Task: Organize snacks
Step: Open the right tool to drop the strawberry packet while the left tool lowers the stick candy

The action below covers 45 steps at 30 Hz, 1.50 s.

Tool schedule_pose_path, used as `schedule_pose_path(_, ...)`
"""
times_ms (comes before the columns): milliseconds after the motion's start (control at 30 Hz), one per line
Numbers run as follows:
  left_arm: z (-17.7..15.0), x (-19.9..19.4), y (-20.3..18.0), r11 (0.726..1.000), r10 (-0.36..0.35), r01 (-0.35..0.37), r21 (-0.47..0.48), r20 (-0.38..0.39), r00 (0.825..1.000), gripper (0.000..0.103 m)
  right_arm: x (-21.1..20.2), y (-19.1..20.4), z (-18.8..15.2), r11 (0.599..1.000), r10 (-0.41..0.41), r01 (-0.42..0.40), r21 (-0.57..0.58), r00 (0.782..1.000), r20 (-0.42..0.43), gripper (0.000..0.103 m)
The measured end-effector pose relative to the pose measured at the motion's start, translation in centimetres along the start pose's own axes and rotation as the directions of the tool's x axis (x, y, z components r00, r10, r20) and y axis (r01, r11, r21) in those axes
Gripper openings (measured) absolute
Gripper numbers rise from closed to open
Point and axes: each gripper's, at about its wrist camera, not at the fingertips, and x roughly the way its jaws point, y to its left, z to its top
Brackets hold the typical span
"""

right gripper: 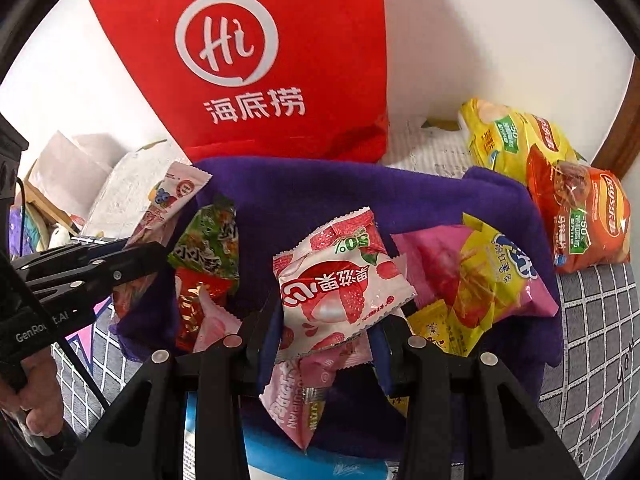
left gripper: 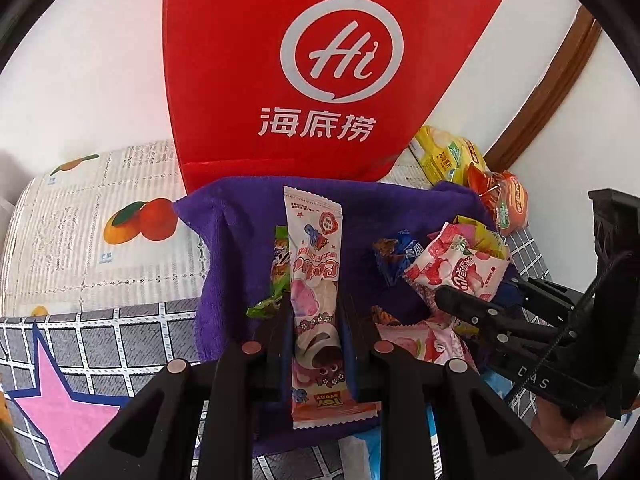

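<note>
Left wrist view: left gripper (left gripper: 316, 320) is clamped on a long pink packet (left gripper: 316, 280), which stands upright between the two black fingers over a purple cloth bin (left gripper: 236, 236). A green packet (left gripper: 276, 276) sits just left of it inside the bin. To the right, the right gripper (left gripper: 452, 300) reaches in, w/ a strawberry packet (left gripper: 464, 272) at its tip. A blue packet (left gripper: 396, 252) lies between the two. Behind the bin stands a red bag (left gripper: 320, 60) w/ a white "Hi" logo. Yellow chip bag (left gripper: 444, 152) and orange chip bag (left gripper: 508, 200) lie at back right, outside the bin. Fruit-print tablecloth (left gripper: 100, 232) at left.

Right wrist view: right gripper (right gripper: 332, 320) is clamped on the strawberry packet (right gripper: 340, 276), tilted, above the bin (right gripper: 320, 188). More pink packets (right gripper: 304, 392) hang below it. A pink-yellow bag (right gripper: 480, 276) lies in the bin at right, a green packet (right gripper: 208, 240) at left. Left gripper (right gripper: 160, 248) enters from the left, holding the long pink packet (right gripper: 168, 200). Part of a hand (right gripper: 36, 392) shows bottom left. Chip bags, yellow (right gripper: 508, 136) and orange (right gripper: 580, 216), rest at right beside the bin.
</note>
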Motion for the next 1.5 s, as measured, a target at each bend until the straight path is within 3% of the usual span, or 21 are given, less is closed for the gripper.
schedule_pose_path(633, 0.0, 0.5, -0.1, 1.0, -0.002, 0.002, 0.005, -0.017, 1.0, 0.02, 0.7, 0.0, 0.1, 1.0, -0.013, 0.013, -0.004, 0.999, -0.031, 0.042)
schedule_pose_path(733, 0.0, 0.7, -0.1, 1.0, -0.009, 0.009, 0.005, -0.014, 1.0, 0.02, 0.7, 0.0, 0.2, 1.0, -0.008, 0.008, -0.001, 0.999, -0.035, 0.046)
schedule_pose_path(833, 0.0, 0.9, -0.1, 1.0, -0.021, 0.021, 0.002, -0.019, 1.0, 0.02, 0.2, -0.2, 0.2, 1.0, -0.008, 0.008, -0.001, 1.0, -0.018, 0.056)
schedule_pose_path(1333, -0.3, 1.7, -0.7, 0.998, -0.063, 0.064, 0.014, -0.03, 0.998, 0.02, -3.9, -2.5, 0.8, 0.998, -0.012, 0.006, 0.066, 0.997, 0.082, 0.057)
schedule_pose_path(1500, -0.3, 1.4, -0.5, 0.997, -0.076, 0.076, 0.012, 0.001, 0.997, 0.02, -4.3, -3.0, 0.8, 0.996, -0.003, -0.006, 0.091, 0.996, 0.094, 0.056)
